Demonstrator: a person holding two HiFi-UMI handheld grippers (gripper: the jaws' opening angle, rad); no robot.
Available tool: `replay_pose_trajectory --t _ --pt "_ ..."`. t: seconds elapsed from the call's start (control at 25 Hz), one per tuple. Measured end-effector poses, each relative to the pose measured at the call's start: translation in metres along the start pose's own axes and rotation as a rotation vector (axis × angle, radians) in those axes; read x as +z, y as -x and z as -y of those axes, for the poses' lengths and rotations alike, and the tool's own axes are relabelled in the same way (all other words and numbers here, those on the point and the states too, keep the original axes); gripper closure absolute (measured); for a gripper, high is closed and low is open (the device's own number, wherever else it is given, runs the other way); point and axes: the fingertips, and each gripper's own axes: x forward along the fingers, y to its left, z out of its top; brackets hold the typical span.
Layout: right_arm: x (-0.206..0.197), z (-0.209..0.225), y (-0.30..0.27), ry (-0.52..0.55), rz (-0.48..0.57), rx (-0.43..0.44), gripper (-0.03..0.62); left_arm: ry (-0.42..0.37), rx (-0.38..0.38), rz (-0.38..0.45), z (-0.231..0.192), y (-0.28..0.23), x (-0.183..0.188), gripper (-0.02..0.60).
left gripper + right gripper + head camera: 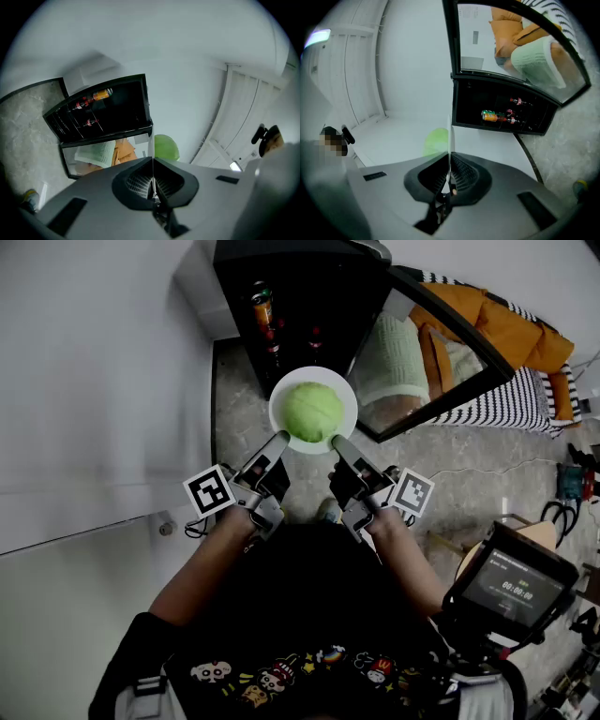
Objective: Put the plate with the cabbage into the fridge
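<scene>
I've got my left gripper (278,440) and right gripper (337,442) each clamped on the near rim of the plate (278,397), one per side so the cabbage (312,412) stays level, in the air just outside the open fridge (291,306).

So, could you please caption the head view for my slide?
Left gripper and right gripper hold a plate of cabbage before the open fridge.

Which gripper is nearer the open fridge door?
Right. The right gripper holds the plate on the side toward the fridge door; the left gripper holds the opposite rim.
</scene>
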Motion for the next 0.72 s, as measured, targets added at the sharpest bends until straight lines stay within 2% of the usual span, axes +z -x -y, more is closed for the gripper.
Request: replay_pose_trajectory --t 0.72 --pt "-0.0001 -0.0025 -0.0033 0.017 -0.014 -0.005 0.58 0.014 0.008 0.019 -0.0022 0.0019 0.0018 0.572"
